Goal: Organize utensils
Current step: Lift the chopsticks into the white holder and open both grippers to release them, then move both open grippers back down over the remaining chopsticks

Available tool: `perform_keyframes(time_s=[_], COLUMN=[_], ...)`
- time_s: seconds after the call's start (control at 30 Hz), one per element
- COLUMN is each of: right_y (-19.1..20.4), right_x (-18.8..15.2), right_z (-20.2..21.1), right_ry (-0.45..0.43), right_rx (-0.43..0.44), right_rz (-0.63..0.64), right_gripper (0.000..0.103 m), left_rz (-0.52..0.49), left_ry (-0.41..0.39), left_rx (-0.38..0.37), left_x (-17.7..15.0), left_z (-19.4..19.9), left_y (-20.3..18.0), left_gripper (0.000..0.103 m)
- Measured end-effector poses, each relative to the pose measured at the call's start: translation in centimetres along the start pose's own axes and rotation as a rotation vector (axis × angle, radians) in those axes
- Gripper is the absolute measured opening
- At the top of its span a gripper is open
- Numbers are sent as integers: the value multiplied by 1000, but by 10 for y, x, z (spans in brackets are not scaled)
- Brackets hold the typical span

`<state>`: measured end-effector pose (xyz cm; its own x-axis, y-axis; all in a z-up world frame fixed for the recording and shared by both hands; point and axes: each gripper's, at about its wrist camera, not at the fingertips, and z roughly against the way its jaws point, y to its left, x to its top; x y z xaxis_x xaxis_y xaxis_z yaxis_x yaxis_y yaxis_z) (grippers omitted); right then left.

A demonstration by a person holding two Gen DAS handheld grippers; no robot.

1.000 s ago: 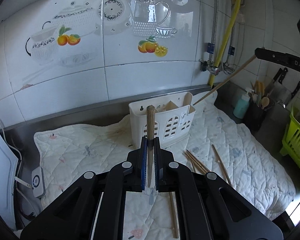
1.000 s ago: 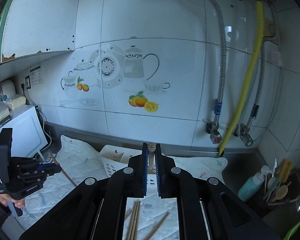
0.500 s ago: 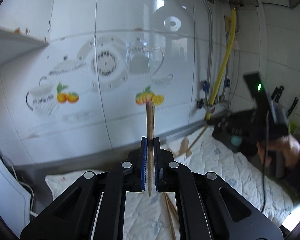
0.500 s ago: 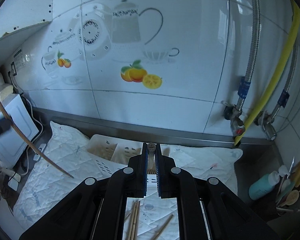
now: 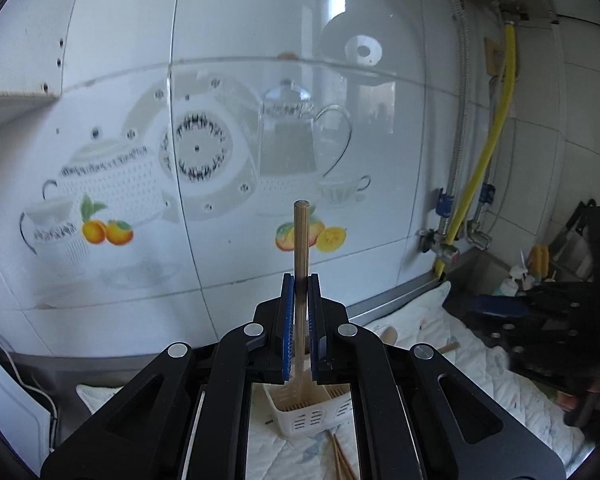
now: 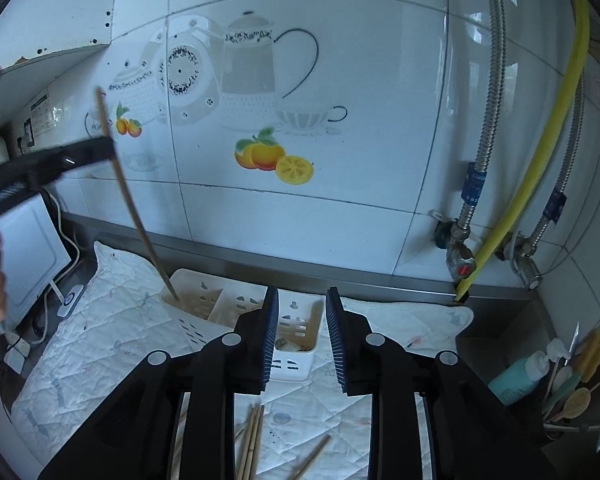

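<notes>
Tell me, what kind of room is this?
Most likely a home kitchen: glossy wall tiles with a teapot and fruit print, a white utensil caddy on a quilted mat, and wooden chopsticks lying loose.

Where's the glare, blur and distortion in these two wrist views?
Left wrist: window glare on the glossy wall tiles; the right hand-held gripper sits dark and soft at the edge; chopstick sharp. Right wrist: the left hand-held gripper is smeared with blur; open right hand-held gripper crisp. Both: fisheye bends tile lines, black corners.
</notes>
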<state>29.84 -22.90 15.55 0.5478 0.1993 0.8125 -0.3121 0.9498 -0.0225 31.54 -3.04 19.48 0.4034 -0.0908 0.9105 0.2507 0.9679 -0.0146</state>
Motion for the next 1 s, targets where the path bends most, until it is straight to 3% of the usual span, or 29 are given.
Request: perform_keyframes(time_s=[0.37,0.73,1.0], right_y=[14,37,56], right_x=[-36,-121,-195], right_z=[50,68,84], right_ry=[-83,-44,-1], right_rx=[66,18,-60], right_rz=[-4,-38,-73], right_gripper=[33,37,37], left_rz=[41,62,65], left_ry=[73,40,40], left_rx=[-5,-5,-8], left_x=[-29,-52,-101], left_z=[-28,27,82], left_y=[9,13,11], left_gripper=[5,9,33])
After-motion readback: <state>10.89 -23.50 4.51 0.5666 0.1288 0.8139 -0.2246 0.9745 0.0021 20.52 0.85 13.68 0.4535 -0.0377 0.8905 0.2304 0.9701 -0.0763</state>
